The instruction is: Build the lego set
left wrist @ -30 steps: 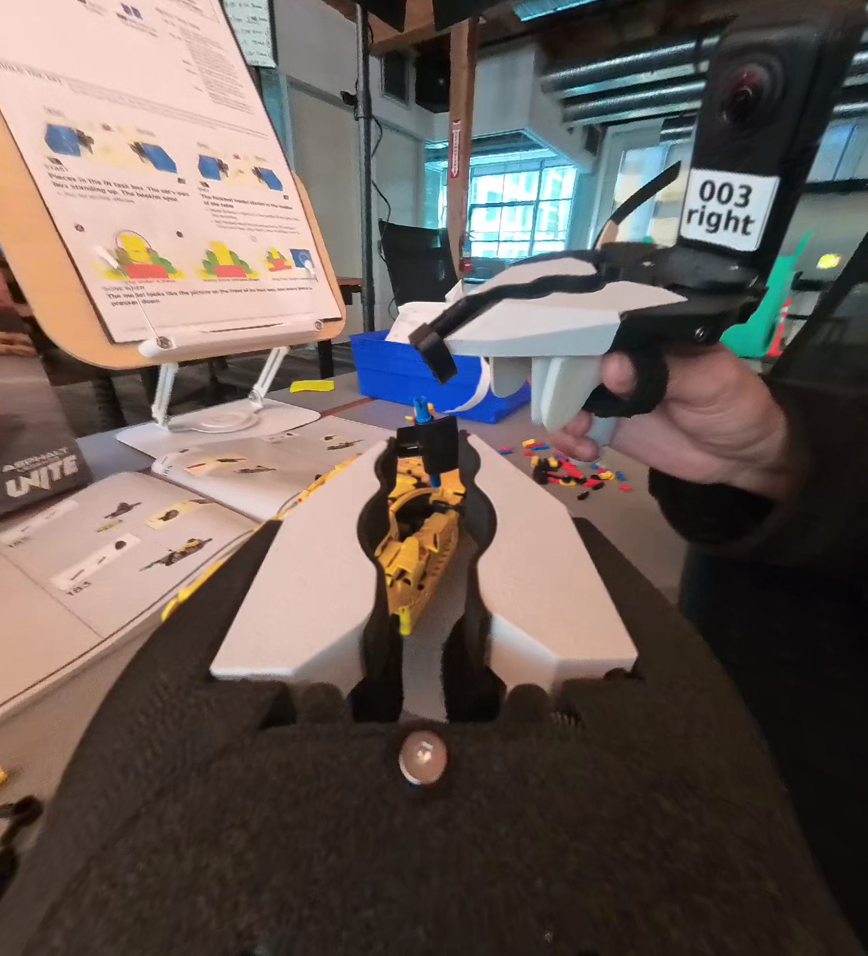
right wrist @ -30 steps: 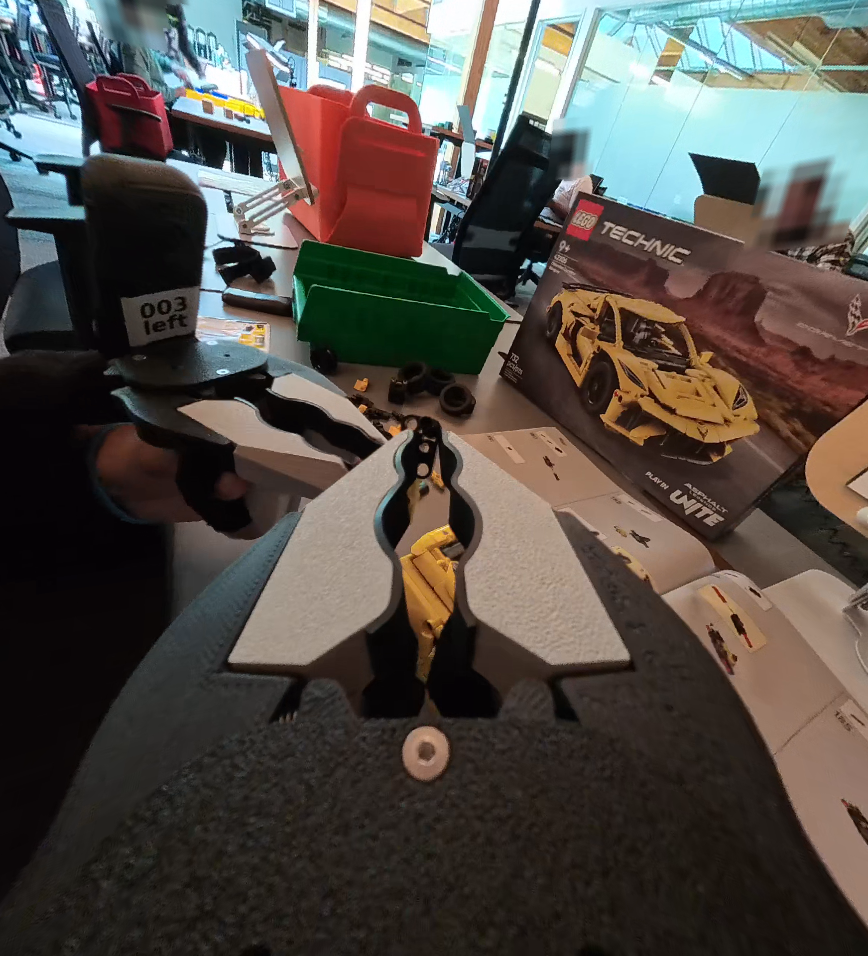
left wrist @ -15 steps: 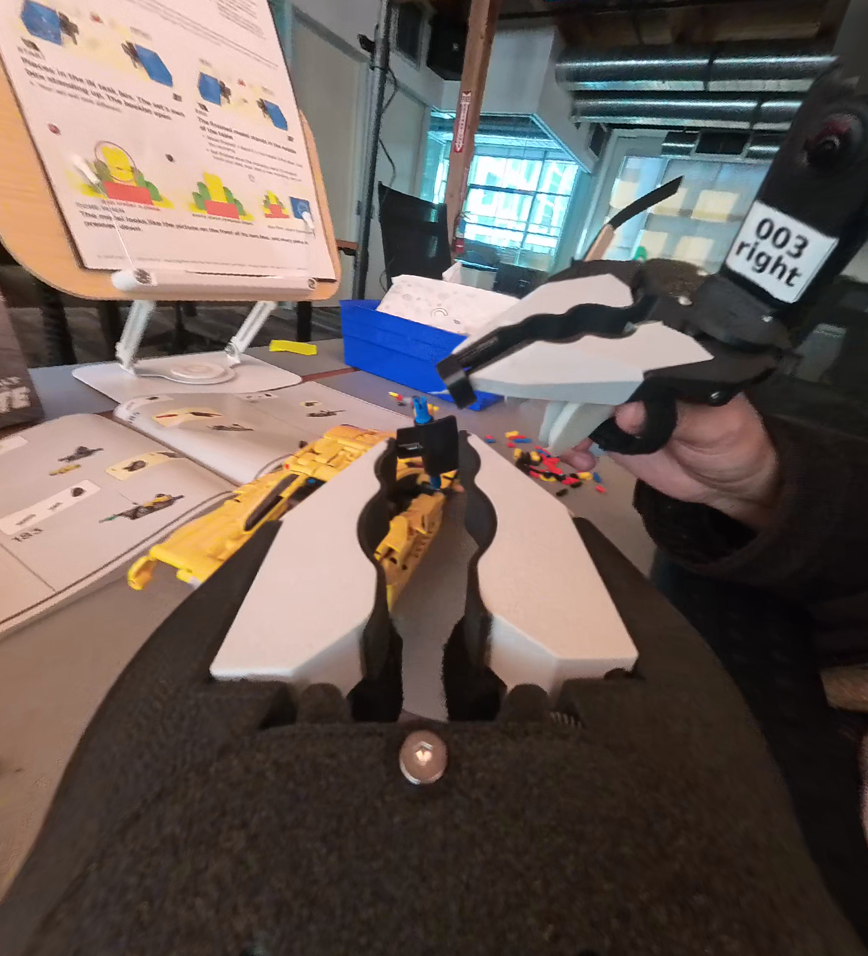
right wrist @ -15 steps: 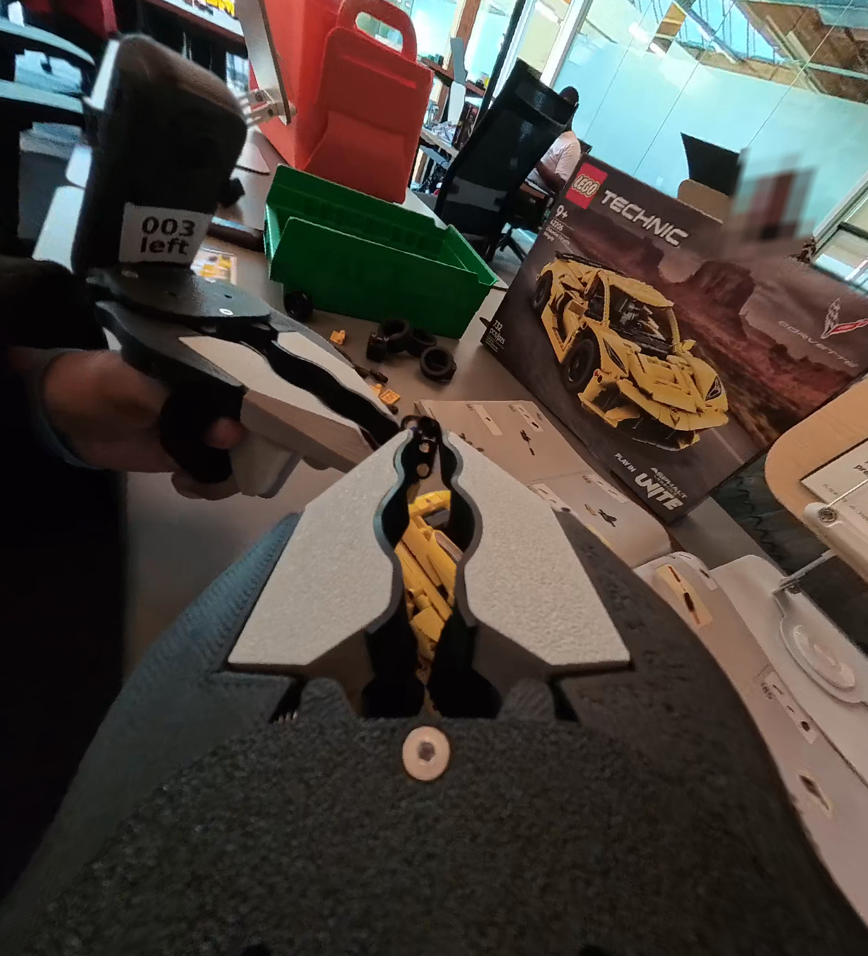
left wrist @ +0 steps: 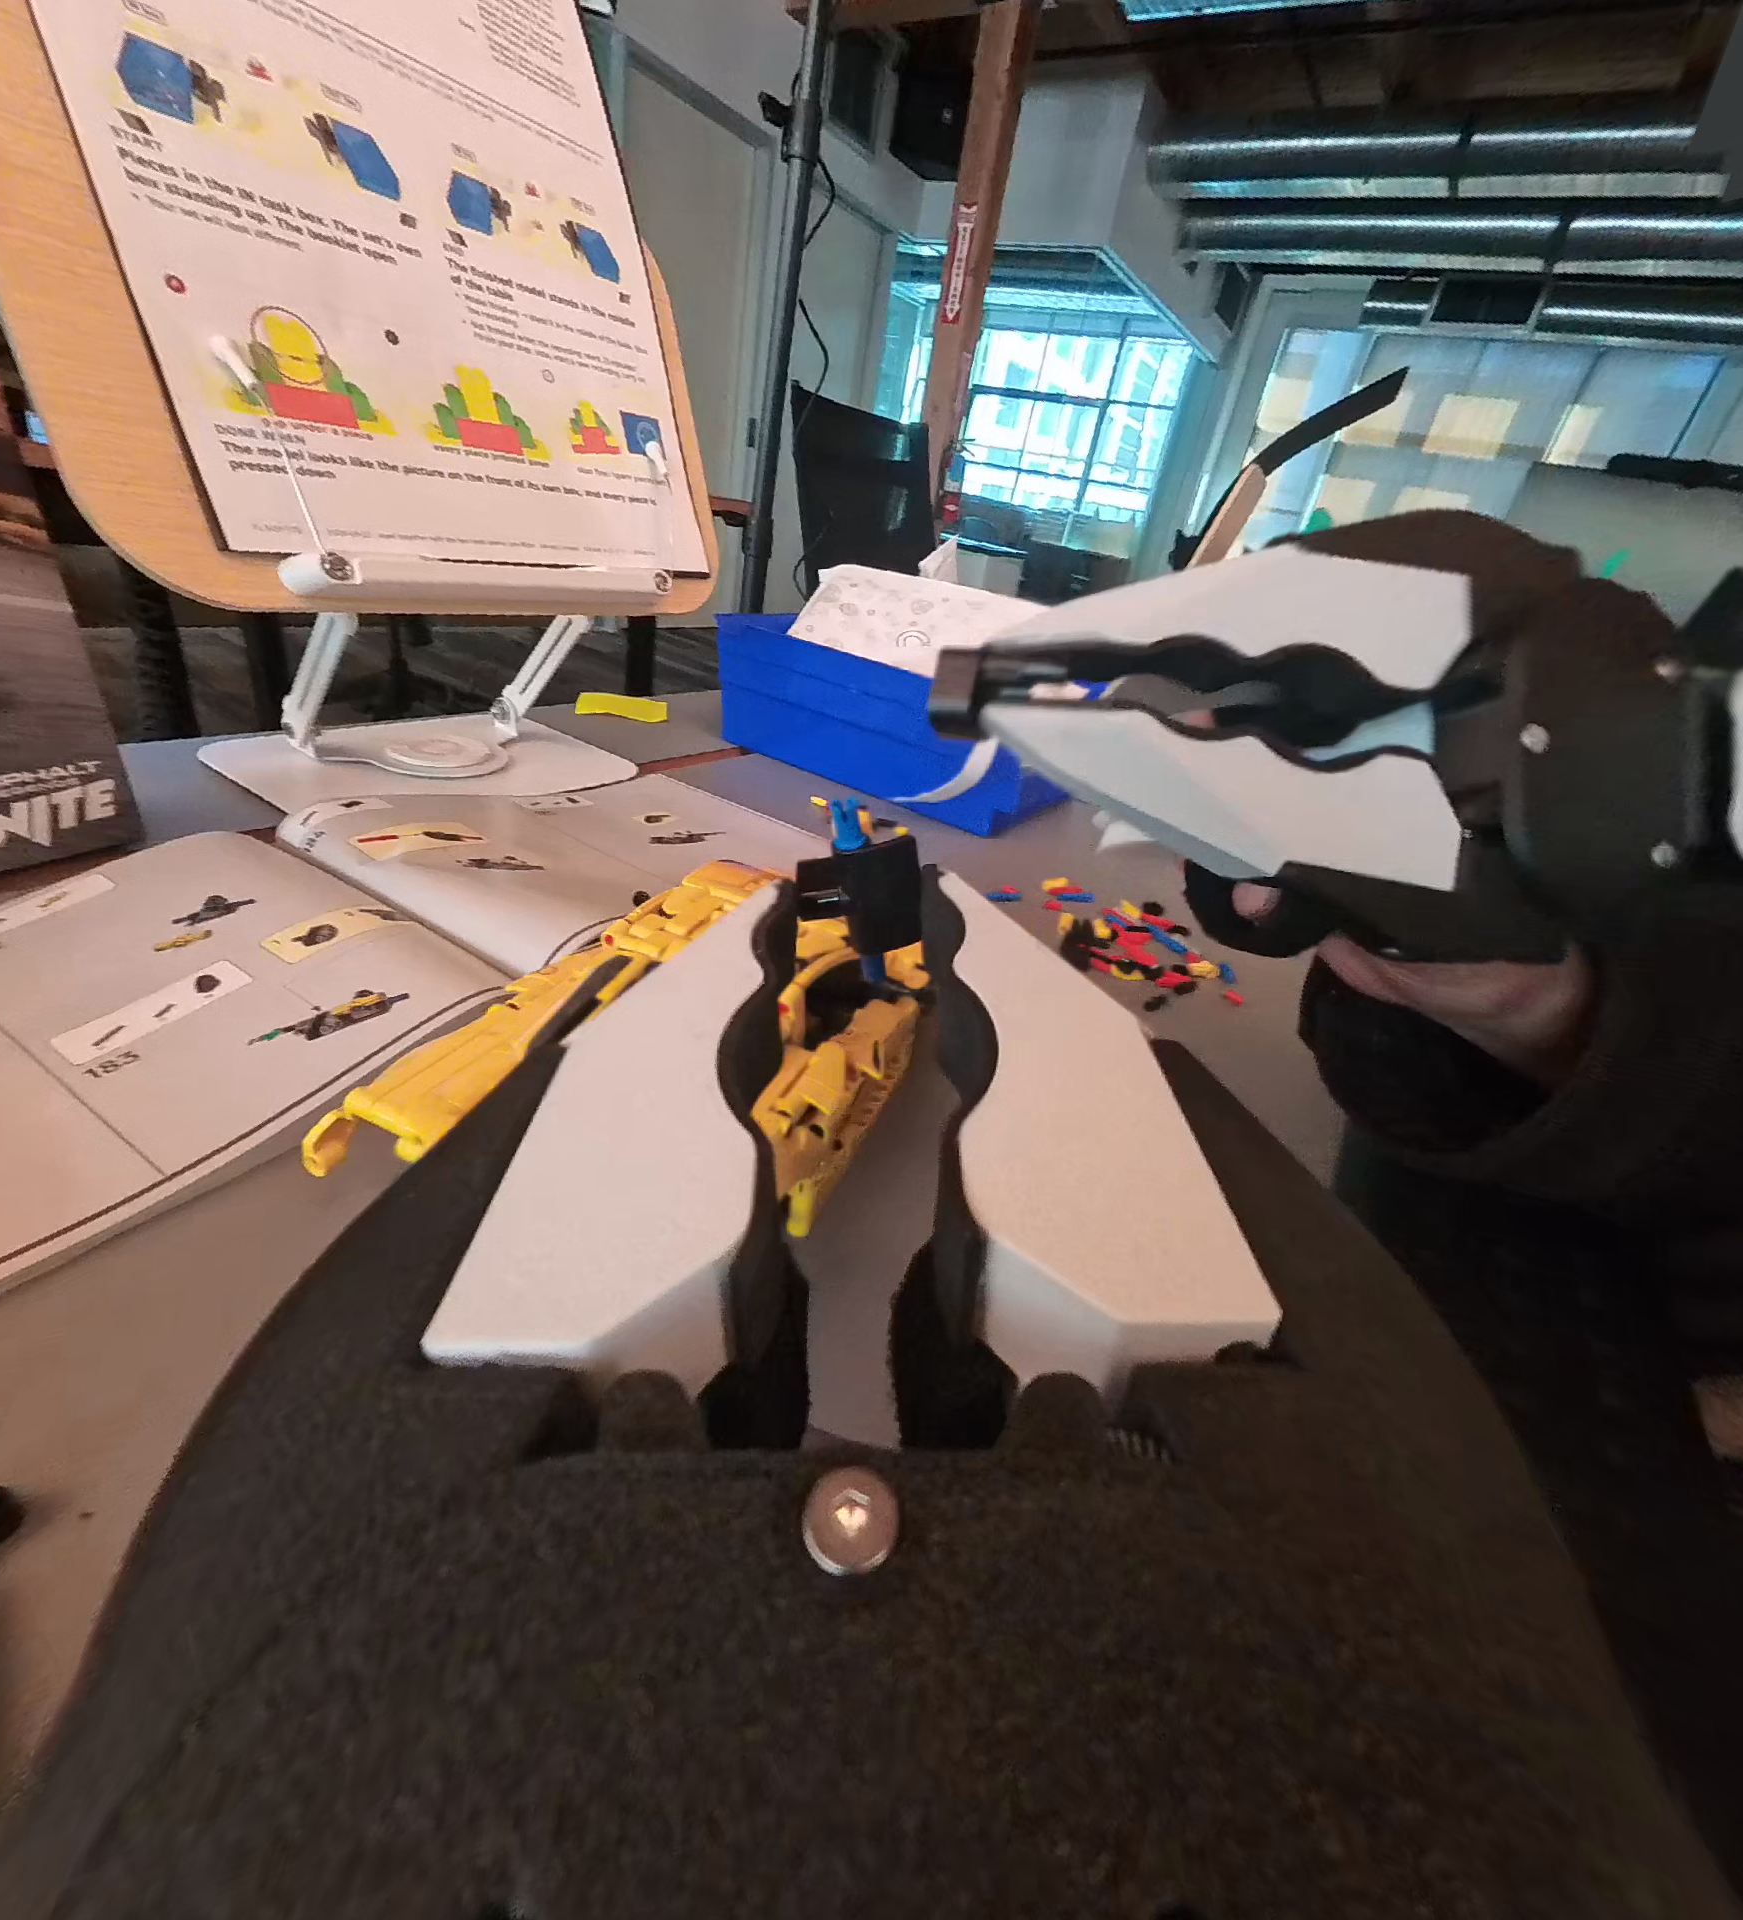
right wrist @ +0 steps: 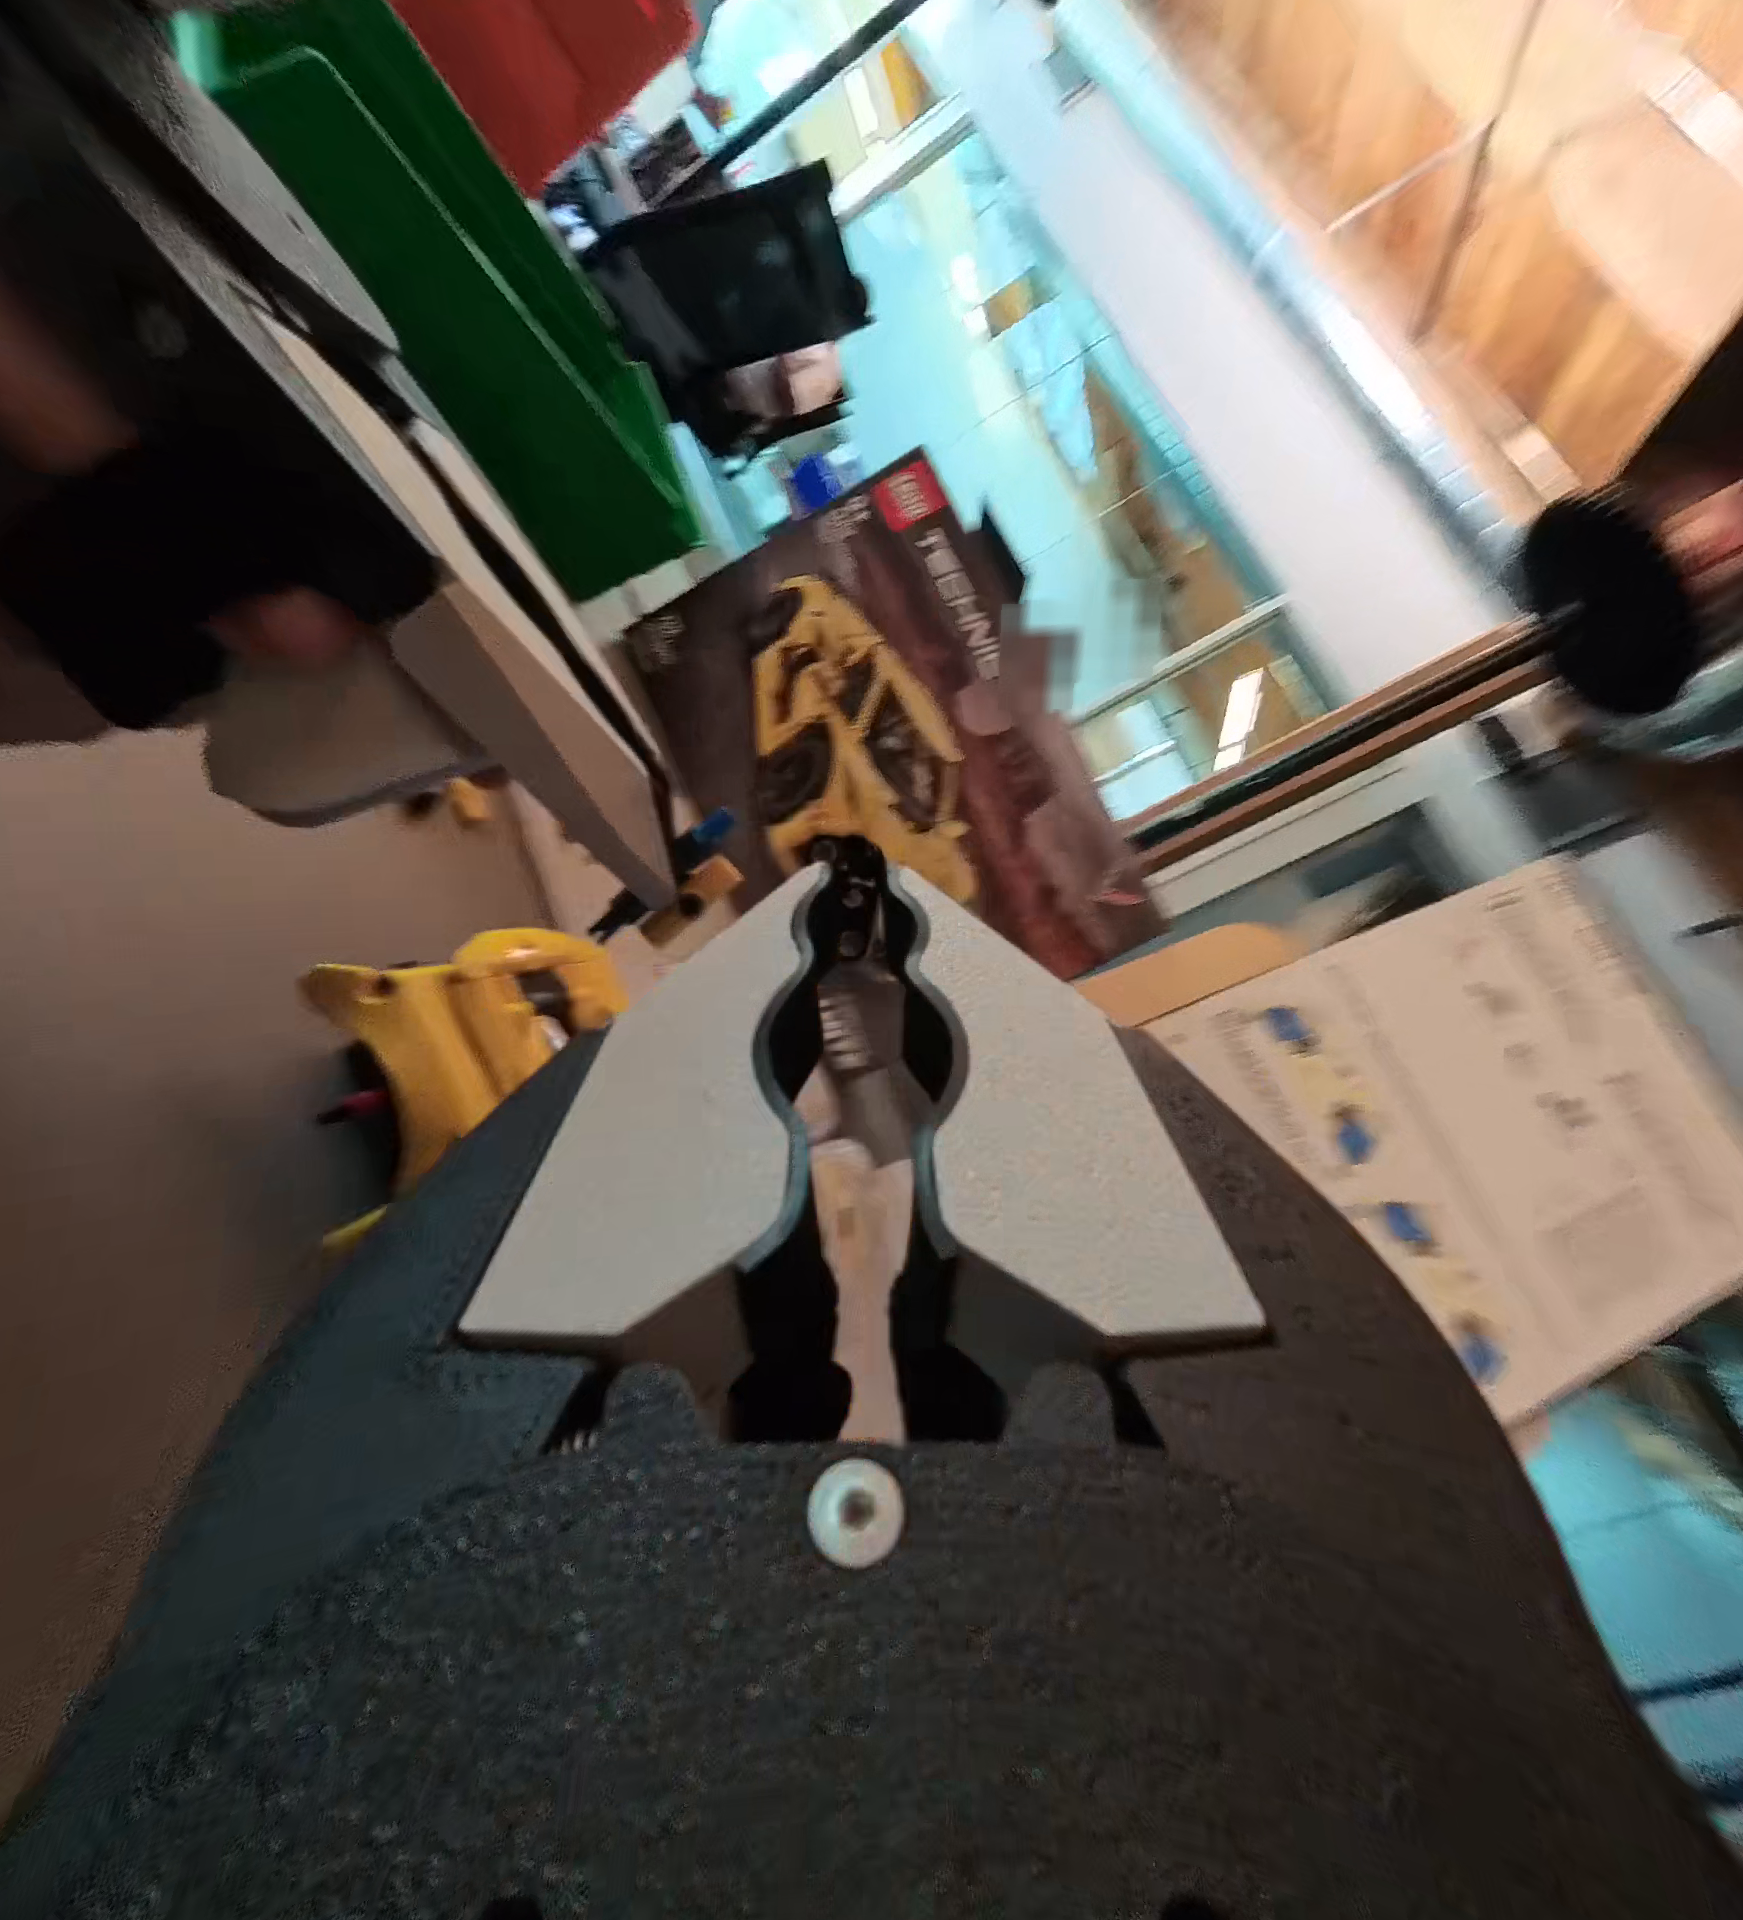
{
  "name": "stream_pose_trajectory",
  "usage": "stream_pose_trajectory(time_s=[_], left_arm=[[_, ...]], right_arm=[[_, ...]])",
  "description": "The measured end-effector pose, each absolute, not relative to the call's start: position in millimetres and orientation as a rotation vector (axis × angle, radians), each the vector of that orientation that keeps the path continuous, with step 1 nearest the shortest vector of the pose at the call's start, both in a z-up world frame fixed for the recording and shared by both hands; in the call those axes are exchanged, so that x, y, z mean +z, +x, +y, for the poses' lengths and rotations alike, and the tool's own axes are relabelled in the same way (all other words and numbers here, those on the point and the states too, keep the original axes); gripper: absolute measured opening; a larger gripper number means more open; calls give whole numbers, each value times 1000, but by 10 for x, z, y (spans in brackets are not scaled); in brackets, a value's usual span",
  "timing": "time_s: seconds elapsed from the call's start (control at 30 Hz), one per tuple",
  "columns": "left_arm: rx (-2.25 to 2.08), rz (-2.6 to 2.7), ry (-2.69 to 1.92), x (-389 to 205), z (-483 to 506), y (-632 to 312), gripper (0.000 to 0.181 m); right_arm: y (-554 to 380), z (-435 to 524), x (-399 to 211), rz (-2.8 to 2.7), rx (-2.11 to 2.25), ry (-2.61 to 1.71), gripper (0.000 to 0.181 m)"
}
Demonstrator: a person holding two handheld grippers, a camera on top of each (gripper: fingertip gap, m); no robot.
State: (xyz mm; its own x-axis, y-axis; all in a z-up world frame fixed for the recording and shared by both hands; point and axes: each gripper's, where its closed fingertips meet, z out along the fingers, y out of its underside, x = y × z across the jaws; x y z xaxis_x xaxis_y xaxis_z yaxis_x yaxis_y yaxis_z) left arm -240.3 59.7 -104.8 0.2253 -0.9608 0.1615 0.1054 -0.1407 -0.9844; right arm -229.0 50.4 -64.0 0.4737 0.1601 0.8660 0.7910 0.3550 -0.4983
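My left gripper [left wrist: 862, 894] is shut on a small black piece [left wrist: 872, 883] with a blue pin [left wrist: 849, 823] sticking up. It holds the piece just over the near end of the yellow car model [left wrist: 555, 1023], which lies on the grey table. Whether the piece is joined to the model I cannot tell. My right gripper [right wrist: 851, 862] is shut on a small black holed beam [right wrist: 846, 909]. It shows in the left wrist view [left wrist: 955, 691] rolled on its side, up and to the right of my left fingertips. The right wrist view is blurred and tilted; the model [right wrist: 462, 1018] shows at its left.
An open instruction booklet [left wrist: 223, 987] lies left of the model, under a sheet on a stand [left wrist: 379, 312]. A blue bin [left wrist: 846, 717] and a scatter of small loose pieces [left wrist: 1137, 935] lie behind. The set box [right wrist: 950, 727] and a green bin [right wrist: 493, 312] stand farther off. My right fingertips sit around 5 centimeters from my left ones.
My right gripper has rolled onto its side and moved nearer my left fingertips, still shut. My left gripper has tilted down over the model, still shut on the black piece.
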Motion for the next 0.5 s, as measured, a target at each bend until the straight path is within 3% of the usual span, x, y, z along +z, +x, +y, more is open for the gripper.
stream_pose_trajectory(time_s=[0.33,0.5], left_arm=[[-832,954,-1259,-1067,673,-2402,23],[-569,1015,-1146,-1053,674,-2386,24]], right_arm=[[-2265,497,-700,-994,-466,-1167,5],[-2276,498,-805,-844,41,-1461,6]])
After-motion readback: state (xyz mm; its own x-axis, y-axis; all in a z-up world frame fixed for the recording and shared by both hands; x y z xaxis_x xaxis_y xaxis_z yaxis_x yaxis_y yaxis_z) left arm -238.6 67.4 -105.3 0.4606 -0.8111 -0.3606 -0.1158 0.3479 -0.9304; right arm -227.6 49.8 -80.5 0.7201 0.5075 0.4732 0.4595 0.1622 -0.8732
